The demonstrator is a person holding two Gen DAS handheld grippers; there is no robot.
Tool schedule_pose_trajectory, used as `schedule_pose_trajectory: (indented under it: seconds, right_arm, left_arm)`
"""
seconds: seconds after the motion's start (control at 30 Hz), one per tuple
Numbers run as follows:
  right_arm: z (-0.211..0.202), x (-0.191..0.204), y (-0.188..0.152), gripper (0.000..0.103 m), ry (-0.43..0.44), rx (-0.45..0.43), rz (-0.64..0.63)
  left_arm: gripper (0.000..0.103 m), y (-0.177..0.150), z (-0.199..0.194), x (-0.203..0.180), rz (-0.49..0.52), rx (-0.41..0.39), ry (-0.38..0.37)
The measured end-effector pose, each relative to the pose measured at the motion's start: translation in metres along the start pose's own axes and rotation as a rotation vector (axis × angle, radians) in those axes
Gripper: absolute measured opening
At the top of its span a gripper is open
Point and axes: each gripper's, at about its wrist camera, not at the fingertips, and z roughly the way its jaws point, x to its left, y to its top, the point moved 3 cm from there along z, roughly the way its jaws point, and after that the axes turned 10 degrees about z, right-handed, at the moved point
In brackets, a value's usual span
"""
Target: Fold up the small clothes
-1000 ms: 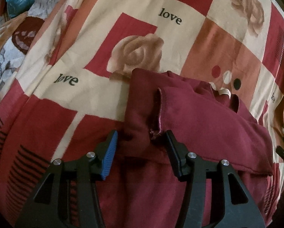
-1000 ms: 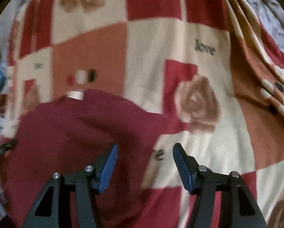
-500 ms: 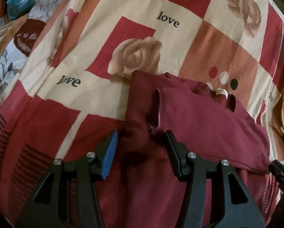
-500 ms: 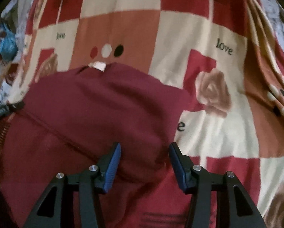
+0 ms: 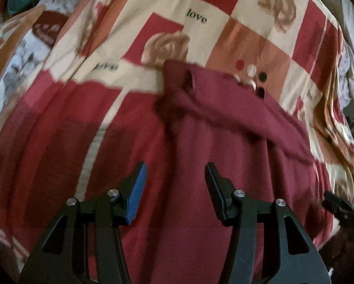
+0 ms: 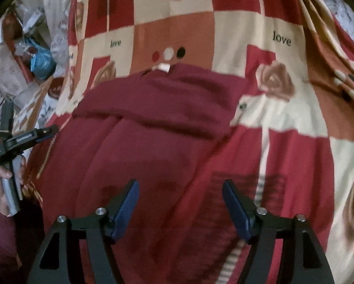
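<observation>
Here's the maroon top (image 5: 224, 146), lying on the patchwork bedspread (image 5: 224, 35), the one printed with roses and the word "love". Its upper part is folded down over the body, and that folded edge runs as a thick ridge across the cloth, from the sleeve opening (image 5: 190, 82) on the left down toward the right. A small white label (image 6: 164, 67) peeks out at the collar, just below the three printed dots (image 6: 168, 53) (red, white, black) on the spread.

Left gripper (image 5: 175, 175) now: jaws apart, hovering over the plain lower part of the top, below the fold, nothing between the blue pads (image 5: 136, 194), no cloth pinched. From the other camera you can see it at the left edge (image 6: 50, 130), with the person's hand (image 6: 1, 184) wrapped round its handle and a maroon sleeve (image 6: 1, 241) below.

Right gripper (image 6: 180, 194): jaws wide, and they have just been opening further. Nothing held there either; they hang above the right side of the top, where it meets the red squares of the spread. Whether the tips brush the cloth, can't tell, the picture is blurred.

Off to the far left, past the bed's edge, a blue bag (image 6: 43, 62) sits among clutter.
</observation>
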Motion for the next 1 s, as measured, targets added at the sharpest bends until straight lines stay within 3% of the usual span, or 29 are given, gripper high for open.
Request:
schedule_pose_trajectory:
  seconds: [0.13, 0.27, 0.43, 0.77, 1.0]
  right_arm:
    - [-0.009, 0.003, -0.025, 0.07, 0.097, 0.04, -0.011]
    - [-0.013, 0.006, -0.053, 0.07, 0.143, 0.09, -0.058]
    - [-0.002, 0.005, -0.083, 0.07, 0.165, 0.156, -0.09]
    - [0.003, 0.005, -0.122, 0.071, 0.313, 0.275, -0.087]
    - [0.006, 0.011, -0.13, 0.07, 0.355, 0.306, -0.103]
  left_arm:
    - [0.051, -0.041, -0.019, 0.006, 0.023, 0.043, 0.003]
    - [0.051, -0.074, -0.03, 0.014, 0.005, 0.079, -0.025]
    - [0.051, -0.109, -0.032, 0.012, 0.037, 0.14, -0.006]
    - [0.051, -0.148, -0.03, -0.005, 0.122, 0.219, -0.005]
    - [0.051, -0.166, -0.021, -0.017, 0.163, 0.295, -0.034]
